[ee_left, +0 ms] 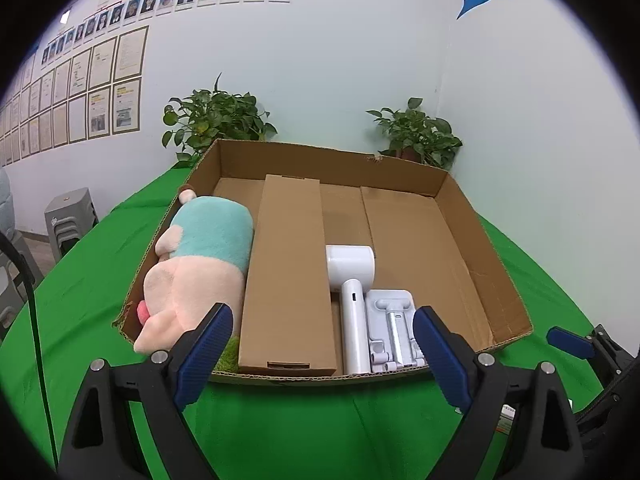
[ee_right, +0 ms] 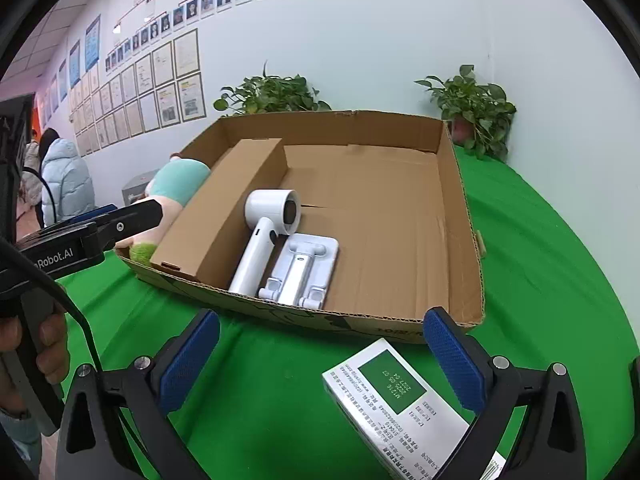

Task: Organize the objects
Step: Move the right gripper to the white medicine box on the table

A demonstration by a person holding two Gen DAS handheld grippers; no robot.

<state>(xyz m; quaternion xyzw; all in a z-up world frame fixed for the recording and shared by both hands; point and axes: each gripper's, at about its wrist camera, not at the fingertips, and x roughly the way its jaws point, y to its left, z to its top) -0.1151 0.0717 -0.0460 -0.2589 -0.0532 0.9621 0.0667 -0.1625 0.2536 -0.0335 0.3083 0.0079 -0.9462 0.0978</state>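
Cardboard tray (ee_left: 476, 264) on green desk (ee_left: 280, 420). Contents as we hold, left to right: plush toy (ee_left: 200, 264); long carton (ee_left: 288, 276); white hair dryer (ee_left: 352, 288); white folding stand (ee_left: 394, 328).

Left gripper (ee_left: 323, 348): jaws spread, empty.

Right gripper (ee_right: 322, 358): jaws spread around white-green box (ee_right: 396, 404) on desk, pads clear.

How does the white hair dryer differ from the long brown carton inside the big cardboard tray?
The hair dryer is white, glossy and rounded; the long carton is brown, matte and rectangular. The carton is longer, reaching farther back. Both lie flat, side by side, in the tray.
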